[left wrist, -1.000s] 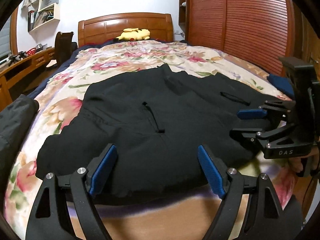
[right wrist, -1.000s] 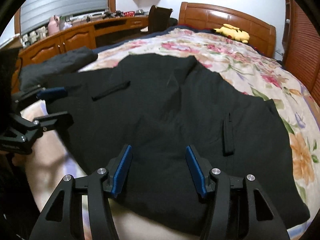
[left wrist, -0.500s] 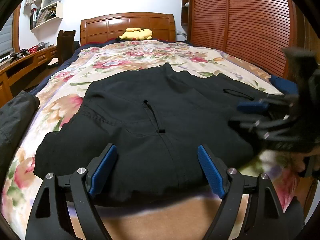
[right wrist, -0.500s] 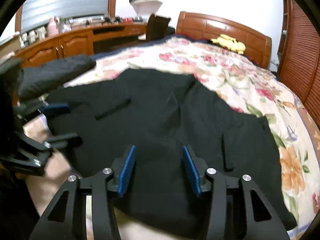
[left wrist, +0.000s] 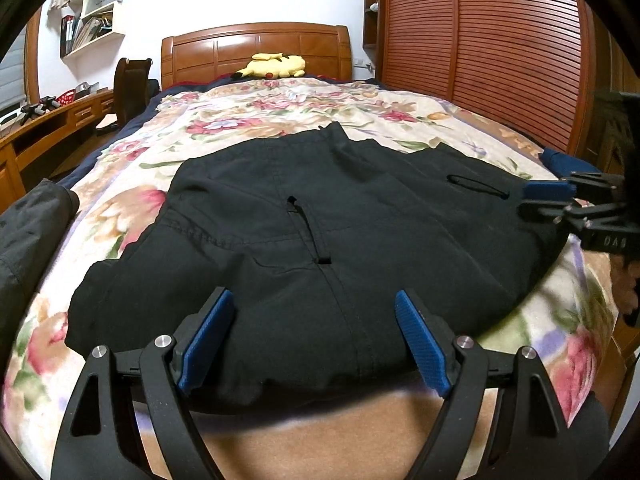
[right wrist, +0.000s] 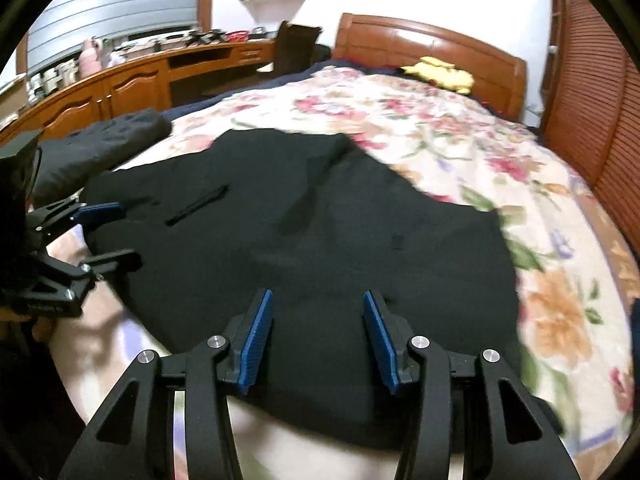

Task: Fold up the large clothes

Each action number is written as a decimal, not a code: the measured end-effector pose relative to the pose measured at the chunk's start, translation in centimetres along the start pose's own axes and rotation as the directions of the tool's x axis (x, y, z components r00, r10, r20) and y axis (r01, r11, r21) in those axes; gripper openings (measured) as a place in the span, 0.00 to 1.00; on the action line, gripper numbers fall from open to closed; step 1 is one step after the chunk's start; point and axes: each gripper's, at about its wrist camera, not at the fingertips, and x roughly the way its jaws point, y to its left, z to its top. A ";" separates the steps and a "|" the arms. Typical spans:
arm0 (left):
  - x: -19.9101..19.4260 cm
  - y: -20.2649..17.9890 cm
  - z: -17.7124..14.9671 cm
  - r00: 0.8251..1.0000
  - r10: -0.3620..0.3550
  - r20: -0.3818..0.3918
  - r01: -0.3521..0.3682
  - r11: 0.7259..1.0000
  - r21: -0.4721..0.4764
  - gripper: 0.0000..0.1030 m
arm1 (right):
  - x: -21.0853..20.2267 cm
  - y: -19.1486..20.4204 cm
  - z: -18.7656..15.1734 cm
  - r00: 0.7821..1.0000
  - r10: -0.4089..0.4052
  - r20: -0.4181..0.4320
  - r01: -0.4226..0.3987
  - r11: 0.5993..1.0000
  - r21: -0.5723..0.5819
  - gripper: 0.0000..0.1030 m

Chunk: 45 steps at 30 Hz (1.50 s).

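Observation:
A large black garment [left wrist: 320, 216] with slit pockets lies spread flat on the floral bed cover [left wrist: 248, 120]. My left gripper [left wrist: 316, 304] hovers open and wide over the garment's near hem, nothing between its blue pads. My right gripper [right wrist: 318, 304] also stands open over the near hem, its jaws narrower than the left's, and its pads press on nothing. In the left wrist view the right gripper [left wrist: 530, 200] shows at the garment's right edge. In the right wrist view the left gripper [right wrist: 114, 236] sits at the garment's left edge [right wrist: 280, 220].
A second dark garment [left wrist: 28, 232] lies bunched at the bed's left side. A yellow plush toy [left wrist: 276, 66] rests by the wooden headboard. Slatted wooden doors [left wrist: 500, 60] run along the right. A desk [right wrist: 120, 84] and chair stand on the left. A blue item [left wrist: 560, 162] sits at the bed's right edge.
My right gripper's jaws have narrowed. It has moved up and slightly right in the left wrist view, and its own view is blurred from that motion. The left gripper has stayed put.

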 end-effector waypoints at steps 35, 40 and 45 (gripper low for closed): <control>-0.8 -0.9 0.3 0.999 -0.038 0.010 0.038 0.999 -0.006 0.81 | 0.4 -7.4 -5.8 0.982 -0.117 -0.148 0.145 0.970 0.194 0.68; -0.8 -0.7 0.5 0.999 -0.044 0.017 0.044 0.999 -0.013 0.81 | 0.7 -7.8 -6.1 0.987 -0.106 -0.121 0.131 0.966 0.223 0.68; -0.5 -1.4 0.8 0.999 -0.045 0.019 0.045 0.999 -0.002 0.81 | 0.3 -8.5 -6.7 0.991 -0.094 -0.100 0.115 0.965 0.237 0.68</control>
